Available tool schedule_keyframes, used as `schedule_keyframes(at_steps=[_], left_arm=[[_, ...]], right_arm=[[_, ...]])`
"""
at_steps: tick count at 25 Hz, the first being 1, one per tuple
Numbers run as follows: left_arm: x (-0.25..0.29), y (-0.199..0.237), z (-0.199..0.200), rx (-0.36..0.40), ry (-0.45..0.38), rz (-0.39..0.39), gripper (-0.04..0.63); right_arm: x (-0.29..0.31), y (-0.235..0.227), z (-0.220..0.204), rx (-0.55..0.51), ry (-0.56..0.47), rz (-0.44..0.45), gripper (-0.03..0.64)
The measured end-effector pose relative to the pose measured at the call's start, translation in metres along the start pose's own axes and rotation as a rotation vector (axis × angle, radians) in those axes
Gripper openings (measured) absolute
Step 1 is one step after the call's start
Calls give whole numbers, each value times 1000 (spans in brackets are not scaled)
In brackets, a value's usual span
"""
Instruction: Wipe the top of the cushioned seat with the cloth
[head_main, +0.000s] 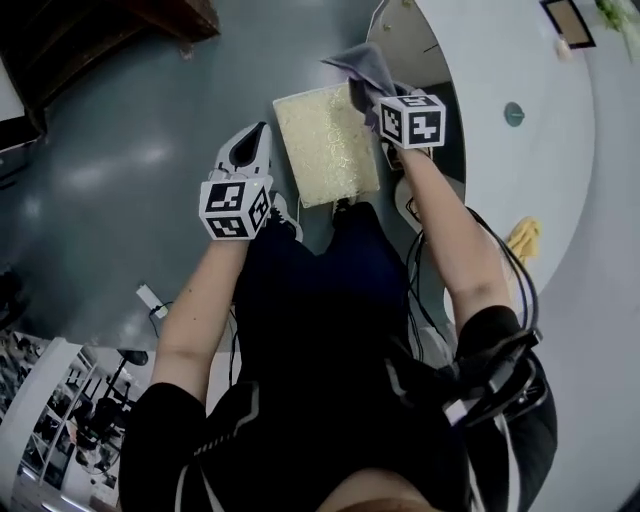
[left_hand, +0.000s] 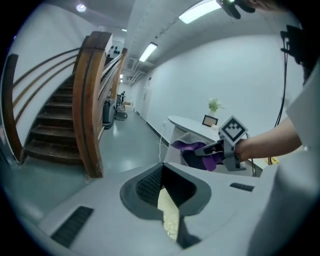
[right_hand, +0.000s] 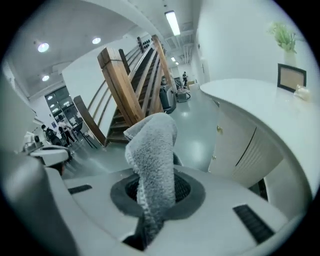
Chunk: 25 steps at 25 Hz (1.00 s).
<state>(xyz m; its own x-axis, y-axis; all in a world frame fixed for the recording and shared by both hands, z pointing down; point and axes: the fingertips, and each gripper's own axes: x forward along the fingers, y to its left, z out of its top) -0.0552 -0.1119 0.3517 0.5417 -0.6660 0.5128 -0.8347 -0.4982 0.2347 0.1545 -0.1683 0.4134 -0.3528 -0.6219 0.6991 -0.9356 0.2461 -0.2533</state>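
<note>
- Stands over the cushioned seat (head_main: 325, 145), a pale yellow square on the grey floor (head_main: 130, 150), just beside the curved white counter (head_main: 520, 60).
- Holds the right gripper (head_main: 378, 97) over the seat's far right corner, marker cube uppermost.
- Pinches the grey cloth (head_main: 362, 65) firmly between that gripper's fingers; in the right gripper view (right_hand: 155, 197) both pads press into the fabric with no gap left.
- Lets the cloth (right_hand: 152, 150) rise out of the jaws in a thick, fuzzy fold that bends over at the top.
- Keeps the free end of the cloth past the seat's far edge in the head view, overlapping the corner; cannot tell whether fabric and cushion touch.
- Holds the left gripper (head_main: 252, 140) beside the seat's left edge, apart from it, over bare floor.
- Leaves the left fingers a narrow way apart with nothing gripped; shows a sliver of the seat (left_hand: 169, 212) through the gap in the left gripper view (left_hand: 167, 192).
- Catches the right gripper (left_hand: 220, 150) and the bunched cloth (left_hand: 192, 147) from the left one, with the counter behind.
- Faces a wooden staircase (left_hand: 60, 125) across the floor, plus a small plant (right_hand: 285, 35) and a picture frame (right_hand: 291, 77) on the counter (right_hand: 250, 100).
</note>
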Motion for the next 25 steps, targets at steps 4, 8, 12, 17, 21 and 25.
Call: schedule_keyframes(at_steps=[4, 8, 12, 17, 21, 25], left_arm=[[-24, -13, 36, -1, -45, -70, 5], [-47, -37, 80, 56, -103, -160, 5], [-73, -36, 122, 40, -140, -152, 5], [-112, -33, 162, -24, -158, -125, 5], [-141, -49, 195, 42, -197, -152, 5], [-166, -62, 232, 94, -268, -163, 3]], right_arm=[[-51, 35, 47, -11, -108, 72, 32], [-110, 55, 85, -53, -185, 106, 32], [-161, 76, 116, -98, -244, 113, 32], [-220, 108, 155, -119, -343, 120, 32], [-261, 131, 181, -125, -415, 137, 34], [-300, 144, 205, -153, -474, 104, 34]])
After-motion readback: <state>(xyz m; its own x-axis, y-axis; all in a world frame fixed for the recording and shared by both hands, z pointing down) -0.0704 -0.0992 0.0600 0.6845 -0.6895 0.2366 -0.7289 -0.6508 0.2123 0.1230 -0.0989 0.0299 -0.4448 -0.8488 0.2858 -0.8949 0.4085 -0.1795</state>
